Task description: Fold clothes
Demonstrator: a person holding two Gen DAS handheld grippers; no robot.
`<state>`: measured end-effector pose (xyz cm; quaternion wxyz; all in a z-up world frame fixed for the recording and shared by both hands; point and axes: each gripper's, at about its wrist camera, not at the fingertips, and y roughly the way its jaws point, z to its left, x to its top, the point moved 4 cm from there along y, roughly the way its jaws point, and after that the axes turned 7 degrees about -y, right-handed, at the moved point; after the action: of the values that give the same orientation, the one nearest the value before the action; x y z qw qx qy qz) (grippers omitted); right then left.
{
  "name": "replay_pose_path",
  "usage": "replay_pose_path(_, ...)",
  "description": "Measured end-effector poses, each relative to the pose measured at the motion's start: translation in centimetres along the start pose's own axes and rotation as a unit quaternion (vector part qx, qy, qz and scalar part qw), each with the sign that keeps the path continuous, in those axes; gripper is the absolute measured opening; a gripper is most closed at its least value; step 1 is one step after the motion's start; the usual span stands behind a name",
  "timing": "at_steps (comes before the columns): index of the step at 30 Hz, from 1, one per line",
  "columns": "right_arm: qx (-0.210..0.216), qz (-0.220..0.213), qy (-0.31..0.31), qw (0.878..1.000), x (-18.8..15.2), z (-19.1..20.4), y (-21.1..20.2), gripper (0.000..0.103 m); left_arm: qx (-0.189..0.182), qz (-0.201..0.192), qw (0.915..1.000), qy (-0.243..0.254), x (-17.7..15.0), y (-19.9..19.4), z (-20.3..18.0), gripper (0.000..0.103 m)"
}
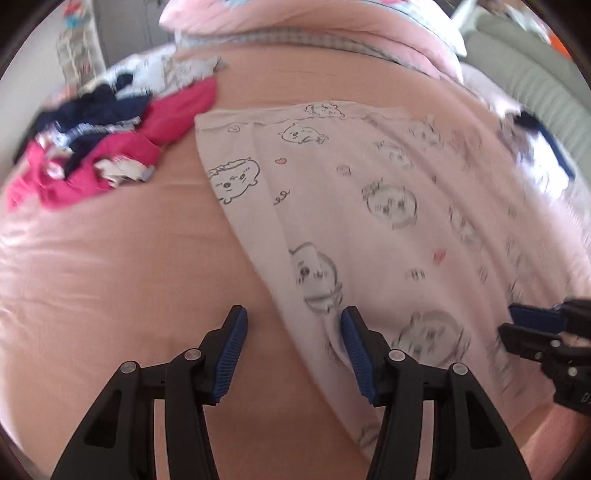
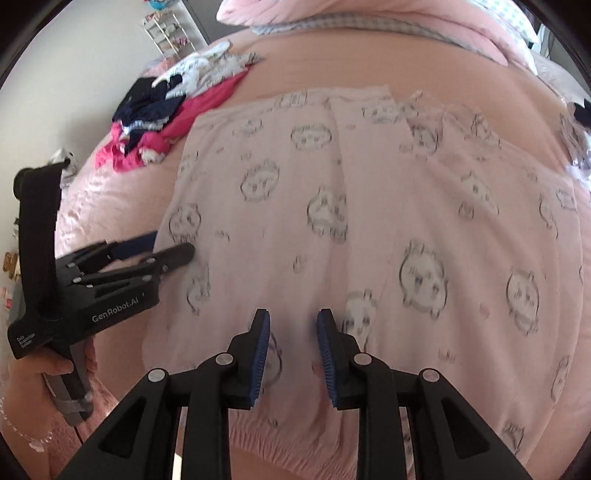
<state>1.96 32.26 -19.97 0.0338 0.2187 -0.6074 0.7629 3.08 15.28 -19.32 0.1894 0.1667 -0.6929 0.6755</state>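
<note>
A pale pink garment (image 1: 369,206) printed with cartoon animals lies spread flat on the pink bed sheet (image 1: 110,280). In the right wrist view the garment (image 2: 369,206) shows a gathered elastic band at its near edge. My left gripper (image 1: 293,317) is open above the garment's left edge, one finger over the cloth and one over the sheet. It also shows from the side as the left gripper (image 2: 173,245), held by a hand. My right gripper (image 2: 293,317) is open over the near part of the garment with nothing between its fingers. The right gripper (image 1: 524,325) shows at the edge of the left wrist view.
A loose pile of magenta, navy and white clothes (image 1: 103,155) lies on the bed to the far left, seen too as the clothes pile (image 2: 159,118). A pink quilt with pillows (image 1: 314,26) is bunched at the head of the bed. A white rack (image 2: 170,33) stands by the wall.
</note>
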Motion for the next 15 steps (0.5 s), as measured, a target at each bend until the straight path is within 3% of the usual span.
replay_pose_path(2,-0.025,-0.004,-0.016,1.000,-1.4,0.6,-0.6,0.026,0.025,0.002,0.9997,0.003,-0.8,-1.0,0.2,0.051)
replay_pose_path(8,-0.030,-0.040,0.033,0.998,-4.5,0.3,-3.9,0.026,-0.062,0.027,0.9955,-0.065,-3.2,-3.3,0.7,0.050)
replay_pose_path(15,-0.041,-0.050,0.049,0.997,-6.2,-0.5,-5.5,0.026,-0.148,0.061,0.9791,-0.126,-6.1,-4.5,0.1,0.049)
